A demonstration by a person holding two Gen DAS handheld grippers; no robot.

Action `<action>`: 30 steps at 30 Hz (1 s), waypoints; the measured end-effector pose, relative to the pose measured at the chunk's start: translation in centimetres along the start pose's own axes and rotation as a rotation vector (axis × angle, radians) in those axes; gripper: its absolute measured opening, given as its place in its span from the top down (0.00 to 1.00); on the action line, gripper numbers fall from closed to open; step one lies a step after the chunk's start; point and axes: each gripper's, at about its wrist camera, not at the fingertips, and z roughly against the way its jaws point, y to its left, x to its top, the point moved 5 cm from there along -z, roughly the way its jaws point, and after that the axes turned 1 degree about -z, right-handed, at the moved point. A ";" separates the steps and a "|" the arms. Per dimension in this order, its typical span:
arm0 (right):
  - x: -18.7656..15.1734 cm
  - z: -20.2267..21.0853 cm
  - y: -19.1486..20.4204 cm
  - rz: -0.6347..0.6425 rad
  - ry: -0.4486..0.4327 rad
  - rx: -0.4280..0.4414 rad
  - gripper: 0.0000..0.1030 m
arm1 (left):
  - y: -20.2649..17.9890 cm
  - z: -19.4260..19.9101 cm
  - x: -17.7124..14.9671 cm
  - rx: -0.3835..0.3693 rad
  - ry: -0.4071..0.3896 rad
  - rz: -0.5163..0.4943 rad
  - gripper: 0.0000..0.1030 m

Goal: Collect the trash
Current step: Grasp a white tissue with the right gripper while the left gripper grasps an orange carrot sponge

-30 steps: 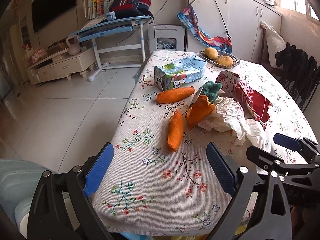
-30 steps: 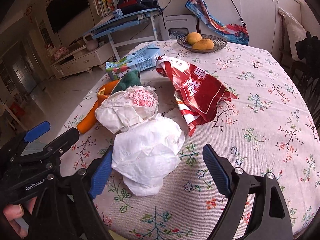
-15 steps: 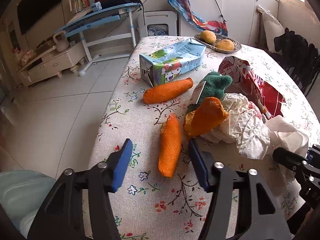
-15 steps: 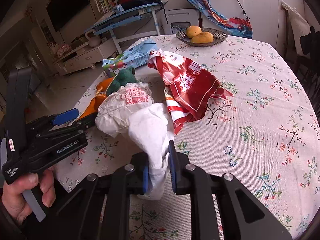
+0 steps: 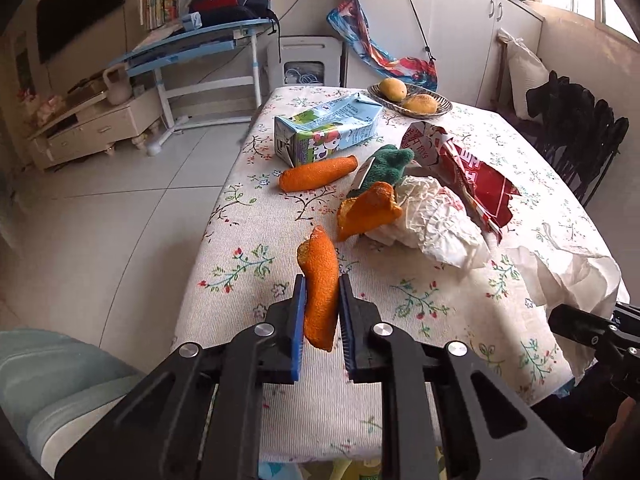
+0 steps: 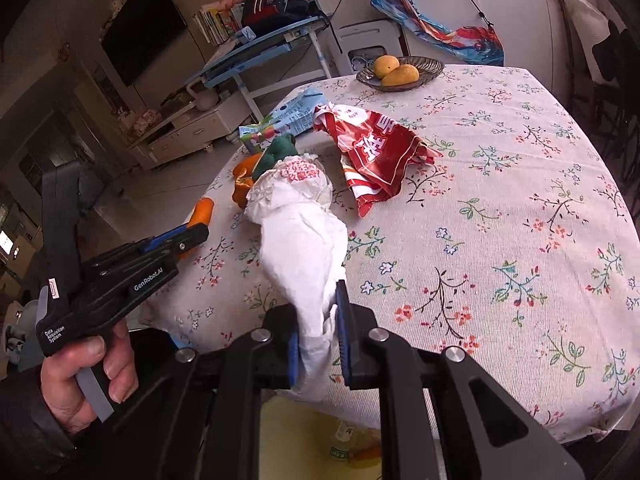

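- Grasp step of trash pickup, both tools loaded, nothing yet carried off the table (image 5: 248, 320).
- Nearest, left view: left gripper (image 5: 322, 312) just closed, jaws now pinching lower end of an orange peel strip (image 5: 320, 280), peel standing upright between the blue pads, upper tip free above the cloth near the front edge.
- Nearest, right view: right gripper (image 6: 318, 334) pressed tight on the tail of a crumpled white tissue (image 6: 304, 248), tissue stretched from the pads back toward the pile.
- Just behind tissue: white pleated paper wrapper (image 6: 292, 184) with red print, touching it; cannot tell whether the two are joined.
- Middle: second orange peel (image 5: 366, 210) leaning on wrapper, green plush piece (image 5: 386, 164) behind, third orange piece (image 5: 318, 174) lying flat to the left.
- Further: torn red snack bag (image 6: 376, 152), then milk carton (image 5: 326, 130) on its side.
- Far edge: fruit dish (image 5: 438, 100) with two fruits, likely not trash.
- Next move, judged: lift both loads clear, keeping pinch firm; tissue may drag wrapper along. Bin location not identifiable; something yellow visible under the table edge only.
- Remaining afterwards: peels, wrapper, bag, carton.
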 end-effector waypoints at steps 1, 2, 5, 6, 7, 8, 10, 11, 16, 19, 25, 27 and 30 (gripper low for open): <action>-0.3 0.3 0.2 0.006 -0.001 0.001 0.85 | -0.1 0.6 -0.4 -0.001 -0.007 0.004 0.85; -0.7 0.6 0.5 0.012 -0.001 0.002 0.85 | -0.1 1.2 -0.8 0.000 -0.012 0.009 0.85; -1.5 1.3 1.1 0.029 -0.002 0.013 0.85 | -0.4 2.5 -1.9 0.004 -0.025 0.006 0.85; -1.8 1.5 1.3 0.035 -0.001 0.014 0.85 | -0.5 2.8 -2.1 0.007 -0.029 0.001 0.85; -2.0 1.7 1.5 0.040 -0.001 0.017 0.85 | -0.5 3.2 -2.3 0.010 -0.034 -0.004 0.85; -2.3 1.8 1.7 0.041 0.000 0.021 0.85 | -0.6 3.5 -2.6 0.009 -0.037 -0.006 0.85; -2.6 2.1 1.8 0.041 0.000 0.027 0.85 | -0.6 4.0 -2.9 0.008 -0.042 -0.006 0.85; -2.8 2.2 1.9 0.044 0.001 0.028 0.84 | -0.6 4.2 -3.1 0.009 -0.045 -0.007 0.85; -3.9 2.2 2.1 0.051 0.017 0.033 0.84 | -1.0 5.1 -3.6 0.015 -0.060 -0.027 0.85; -4.4 2.1 2.2 0.053 0.030 0.040 0.84 | -1.3 5.4 -3.7 0.016 -0.067 -0.038 0.85; -6.5 1.6 3.3 0.085 0.086 0.060 0.84 | -1.5 5.8 -3.8 0.015 -0.075 -0.045 0.85; -7.5 1.2 3.7 0.098 0.117 0.069 0.83 | -1.6 6.0 -3.9 0.013 -0.076 -0.047 0.85; -9.1 0.5 4.5 0.121 0.170 0.074 0.83 | -1.8 6.2 -4.1 0.011 -0.079 -0.051 0.85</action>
